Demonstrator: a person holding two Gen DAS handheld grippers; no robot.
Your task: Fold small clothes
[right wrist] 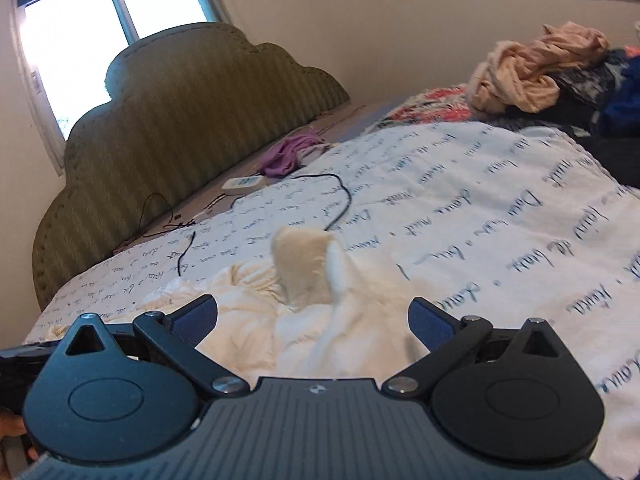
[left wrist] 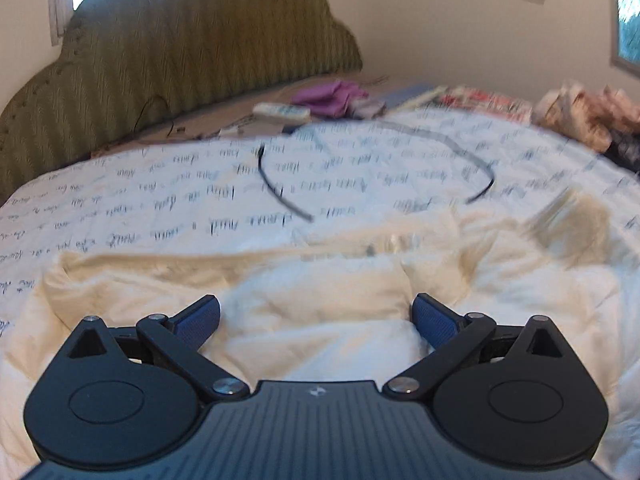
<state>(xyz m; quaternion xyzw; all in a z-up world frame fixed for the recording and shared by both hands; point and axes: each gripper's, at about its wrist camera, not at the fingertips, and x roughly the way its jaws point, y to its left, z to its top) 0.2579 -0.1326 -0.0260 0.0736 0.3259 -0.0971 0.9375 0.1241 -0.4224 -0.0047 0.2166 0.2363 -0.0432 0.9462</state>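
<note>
A cream-white small garment (left wrist: 320, 300) lies crumpled on the bed's white script-printed cover (left wrist: 160, 200). My left gripper (left wrist: 316, 320) is open just above the garment, blue pads spread wide, holding nothing. In the right wrist view the same garment (right wrist: 320, 308) lies under my right gripper (right wrist: 312, 320), which is open and empty; a fuzzy cream flap (right wrist: 304, 256) of it stands up ahead of the fingers.
A black cable (right wrist: 340, 204) lies on the cover (right wrist: 480, 208) beyond the garment. A purple cloth (right wrist: 286, 152) and a white remote (right wrist: 244, 184) sit near the green headboard (right wrist: 180, 128). A pile of clothes (right wrist: 540, 68) lies at the far right.
</note>
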